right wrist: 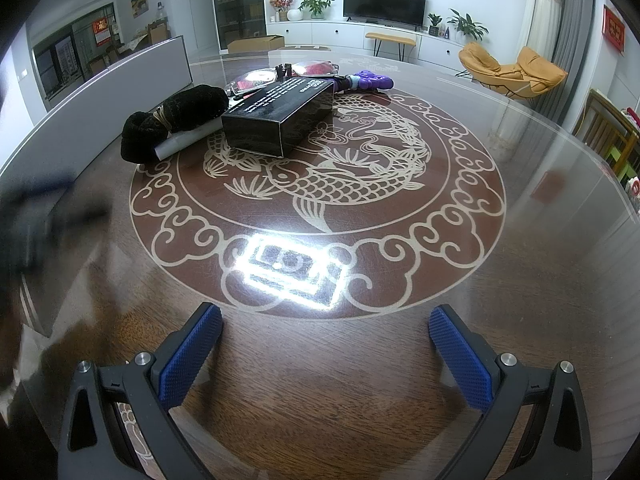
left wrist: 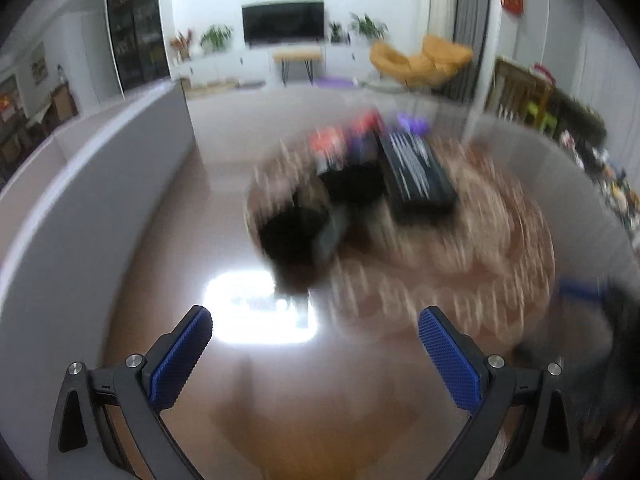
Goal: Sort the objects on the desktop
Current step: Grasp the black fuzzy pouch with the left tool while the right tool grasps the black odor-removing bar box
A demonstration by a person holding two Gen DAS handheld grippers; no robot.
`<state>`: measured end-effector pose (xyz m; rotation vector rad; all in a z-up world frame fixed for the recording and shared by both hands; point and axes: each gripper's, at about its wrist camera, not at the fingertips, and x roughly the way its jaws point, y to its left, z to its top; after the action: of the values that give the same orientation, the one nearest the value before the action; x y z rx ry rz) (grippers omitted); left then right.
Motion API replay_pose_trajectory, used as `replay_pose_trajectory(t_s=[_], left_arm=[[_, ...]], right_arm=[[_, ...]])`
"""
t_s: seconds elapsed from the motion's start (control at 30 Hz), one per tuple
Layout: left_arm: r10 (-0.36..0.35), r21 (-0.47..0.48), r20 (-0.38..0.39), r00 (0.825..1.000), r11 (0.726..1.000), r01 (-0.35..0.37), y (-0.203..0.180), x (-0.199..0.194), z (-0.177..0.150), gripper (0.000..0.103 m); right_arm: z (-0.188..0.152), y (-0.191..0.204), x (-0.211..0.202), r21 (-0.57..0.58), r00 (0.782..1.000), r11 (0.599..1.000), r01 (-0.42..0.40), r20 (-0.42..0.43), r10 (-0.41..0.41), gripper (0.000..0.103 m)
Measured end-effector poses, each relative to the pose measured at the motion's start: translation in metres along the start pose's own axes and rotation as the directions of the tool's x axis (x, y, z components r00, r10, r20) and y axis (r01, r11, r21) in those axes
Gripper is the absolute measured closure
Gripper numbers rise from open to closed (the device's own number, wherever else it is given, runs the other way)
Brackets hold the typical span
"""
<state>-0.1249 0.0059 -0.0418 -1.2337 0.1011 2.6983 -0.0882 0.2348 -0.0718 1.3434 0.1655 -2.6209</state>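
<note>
On the round brown table (right wrist: 520,280) with a fish pattern lie a black printed box (right wrist: 280,116), a black fuzzy bundle (right wrist: 176,116) with a white paper roll (right wrist: 184,142), a purple toy (right wrist: 366,80) and clear packets with red contents (right wrist: 256,80). My right gripper (right wrist: 326,332) is open and empty, well short of them. The left wrist view is motion-blurred; the box (left wrist: 416,176) and the black bundle (left wrist: 296,236) show ahead of my open, empty left gripper (left wrist: 316,336).
A grey panel (right wrist: 100,92) stands along the table's left edge. A blurred dark shape (right wrist: 36,208), likely the other gripper, is at the left of the right wrist view. Bright lamp glare (right wrist: 284,268) lies on the table. Chairs stand beyond the right edge.
</note>
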Motion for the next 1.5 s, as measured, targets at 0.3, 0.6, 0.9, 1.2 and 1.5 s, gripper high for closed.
replay_pose_trajectory(t_s=[0.3, 0.6, 0.9, 1.2, 1.5], left_arm=[[-0.066, 0.117, -0.155, 0.986, 0.989, 0.085, -0.007, 0.074, 0.066, 0.064], [-0.106, -0.075, -0.086, 0.991, 0.992, 0.1, 0.025, 0.002, -0.003, 0.069], [0.075, -0.003, -0.064, 0.995, 0.997, -0.075, 0.033, 0.018, -0.051, 0.024], [0.044, -0.03, -0.096, 0.994, 0.998, -0.047, 0.044, 0.023, -0.053, 0.0], [0.043, -0.031, -0.095, 0.995, 0.998, -0.047, 0.042, 0.022, -0.052, 0.0]], right_arm=[[0.0, 0.0, 0.0, 0.0, 1.0, 1.0, 0.0, 0.0, 0.0, 0.0], [0.0, 0.0, -0.001, 0.0, 1.0, 1.0, 0.0, 0.0, 0.0, 0.0], [0.0, 0.0, 0.0, 0.0, 1.0, 1.0, 0.0, 0.0, 0.0, 0.0], [0.042, -0.003, 0.013, 0.027, 0.996, 0.997, -0.072, -0.06, 0.074, 0.0], [0.167, 0.016, 0.061, 0.223, 0.996, 0.974, -0.047, -0.061, 0.062, 0.01]])
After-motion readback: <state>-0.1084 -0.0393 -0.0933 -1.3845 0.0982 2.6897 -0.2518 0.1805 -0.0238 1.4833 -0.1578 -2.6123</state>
